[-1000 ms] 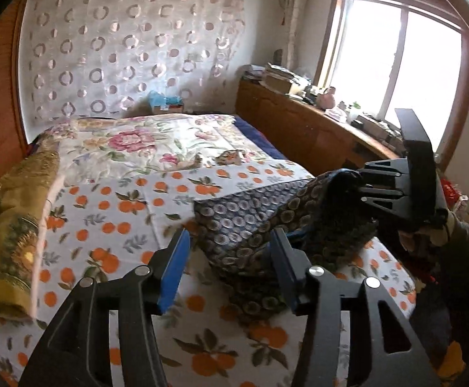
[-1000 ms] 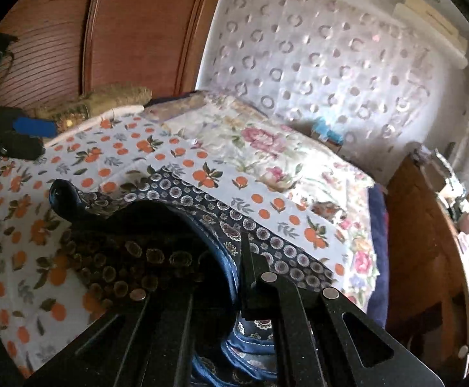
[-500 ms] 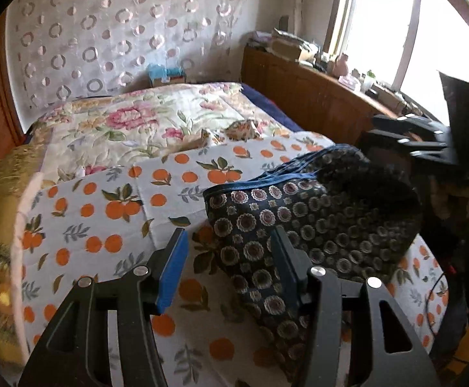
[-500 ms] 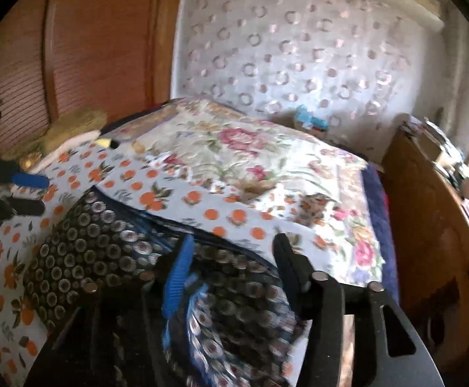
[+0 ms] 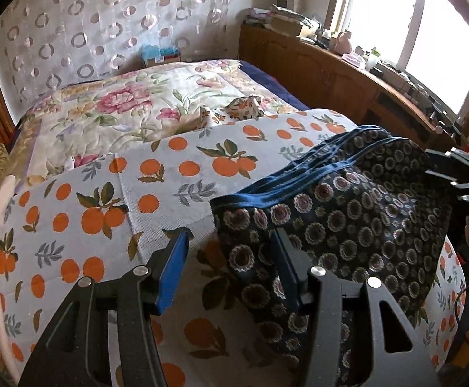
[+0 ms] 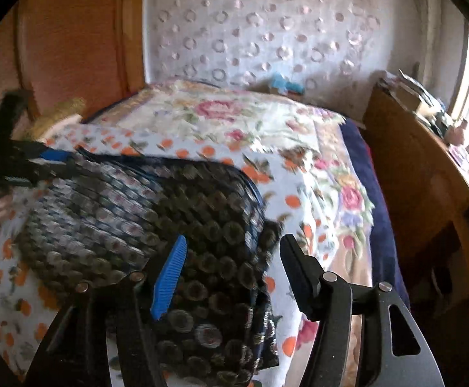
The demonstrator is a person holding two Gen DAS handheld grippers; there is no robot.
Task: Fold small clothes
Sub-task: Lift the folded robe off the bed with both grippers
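On the bed: a dark floral-print garment [image 5: 347, 213] with blue trim lies on the orange-print sheet [image 5: 157, 193], near the bed's front edge, doubled over so that several blue-edged layers stack along its far side.
Garment, from the right wrist view: the same dark cloth [image 6: 157, 213] is blurred, and its near end runs down between the right tool's fingers.
Left gripper [image 5: 231, 271]: jaws about half apart and gripping nothing; its right finger [image 5: 286, 274] overlaps the garment's near left corner in the view, its left finger is over bare sheet. I cannot tell whether the right one touches the cloth.
Right gripper [image 6: 231, 274]: jaws have just been opening and stand apart; cloth lies between them, but the pads do not press on it, so it looks released.
Step in hand: I judge 1 fold as just laid down, with the right tool letting go and the left arriving at the near corner.
Next move, as I judge it: close the left jaws on the corner layers, take all the stacked edges together, and re-grip with the right before a 2nd fold.
Risk: pinching only the top layer would pull the fold open.
Beyond: a flowered quilt [image 5: 131, 109] covers the far half of the bed.
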